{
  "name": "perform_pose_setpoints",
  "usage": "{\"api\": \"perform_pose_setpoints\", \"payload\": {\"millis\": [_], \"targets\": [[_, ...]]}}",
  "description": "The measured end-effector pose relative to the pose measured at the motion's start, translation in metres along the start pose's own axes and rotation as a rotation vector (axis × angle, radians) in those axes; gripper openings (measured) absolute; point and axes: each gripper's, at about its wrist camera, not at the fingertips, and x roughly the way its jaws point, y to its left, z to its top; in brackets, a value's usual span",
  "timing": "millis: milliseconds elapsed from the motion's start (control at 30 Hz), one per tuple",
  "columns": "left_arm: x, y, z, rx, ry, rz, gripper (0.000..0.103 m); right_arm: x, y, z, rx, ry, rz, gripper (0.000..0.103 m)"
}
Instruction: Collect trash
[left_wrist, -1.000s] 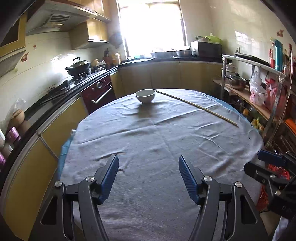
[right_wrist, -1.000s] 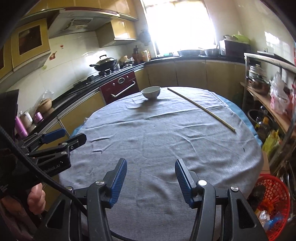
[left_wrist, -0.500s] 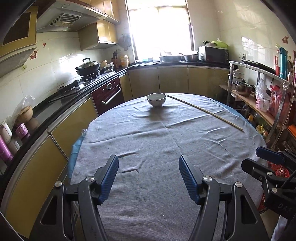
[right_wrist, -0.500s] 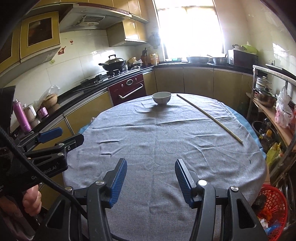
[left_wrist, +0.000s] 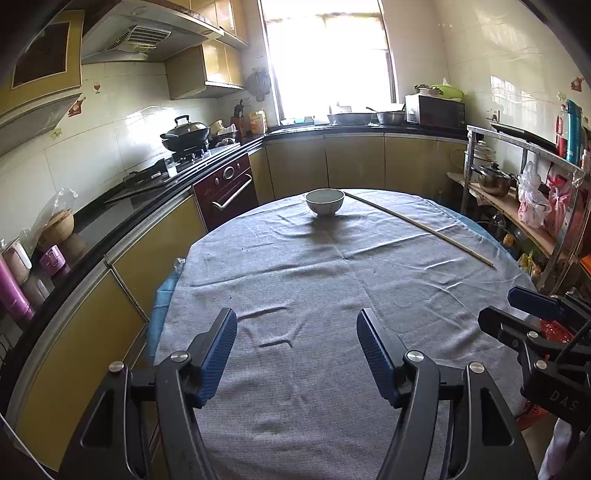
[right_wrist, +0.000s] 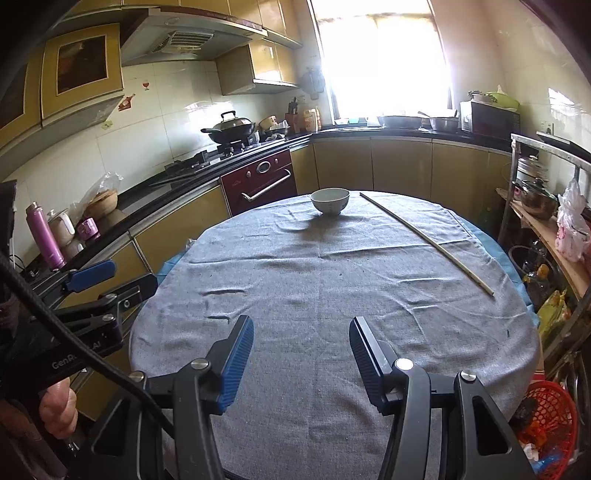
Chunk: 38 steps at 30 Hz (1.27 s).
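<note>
Both views have pulled back and up: more of the grey-clothed table (left_wrist: 332, 280) shows. Left gripper (left_wrist: 297, 350) and right gripper (right_wrist: 301, 354) hang partly open, empty. Red trash basket (right_wrist: 550, 417) lower right; no trash visible on the cloth, only white bowl (right_wrist: 330, 200) and bamboo stick (right_wrist: 424, 240).

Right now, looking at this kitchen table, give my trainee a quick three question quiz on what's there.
1. True or false: the white bowl stands upright at the table's far end.
2. Which lies on the grey cloth right of the bowl: A) a spoon, B) a long thin stick, C) a knife?
3. What is between the left gripper fingers and the right gripper fingers?

Key: 1 true. 2 B. 3 nothing; both are open over bare cloth.
</note>
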Motion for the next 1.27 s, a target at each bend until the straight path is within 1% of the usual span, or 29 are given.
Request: {"api": "perform_pose_setpoints", "payload": {"millis": [500,933,1167,1267], "targets": [[0.012,0.004,0.009,-0.007,0.022,0.026,0.068,0.020,-0.003,0.013,0.003,0.012,0.011,0.058],[0.024,-0.001,0.019,-0.001,0.030,0.025,0.068,0.032,-0.014,0.017,0.018,0.025,0.013,0.058],[0.043,-0.005,0.019,-0.002,0.062,0.011,0.068,0.044,-0.023,0.015,0.031,0.044,0.013,0.058],[0.059,-0.010,0.019,0.001,0.085,0.004,0.068,0.054,-0.033,0.013,0.046,0.060,0.003,0.058]]}}
